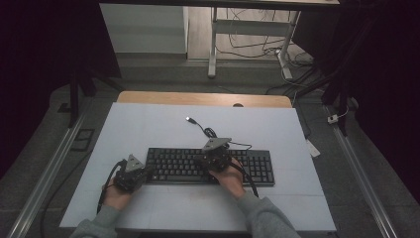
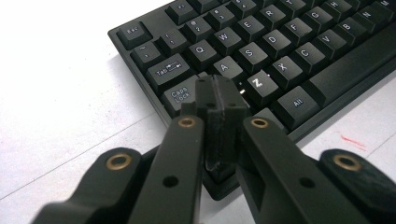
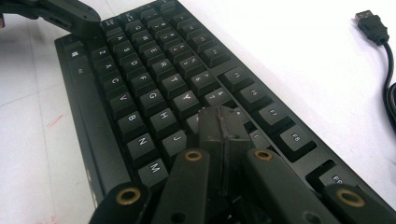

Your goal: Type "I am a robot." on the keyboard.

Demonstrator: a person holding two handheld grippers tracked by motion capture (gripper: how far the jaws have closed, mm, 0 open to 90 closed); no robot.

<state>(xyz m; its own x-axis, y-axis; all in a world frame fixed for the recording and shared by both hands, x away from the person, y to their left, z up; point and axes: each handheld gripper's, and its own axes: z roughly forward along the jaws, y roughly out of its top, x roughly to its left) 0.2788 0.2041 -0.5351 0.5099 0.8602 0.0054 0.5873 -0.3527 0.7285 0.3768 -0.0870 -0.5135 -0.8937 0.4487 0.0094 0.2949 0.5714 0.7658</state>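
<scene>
both pairs of jaws are pressed together, empty. the left gripper (image 2: 219,95) tips sit over the shift key corner of the black plastic keyboard (image 1: 210,166), whose long axis runs across the white table (image 1: 148,124); the right gripper (image 3: 223,122) hovers mid-board, near the u key.

One black keyboard (image 1: 210,166) lay on the table (image 1: 148,124), and it was the only keyboard there. One cable (image 1: 208,131) ran from it, ending in one USB plug (image 1: 189,119). Two grippers were over it: the left gripper (image 1: 132,174) at the keyboard's left end and the right gripper (image 1: 216,156) above its middle, each with two black jaws pressed together. Two hands held them, one apiece: a left hand (image 1: 116,194) and a right hand (image 1: 232,179). There was one table.
</scene>
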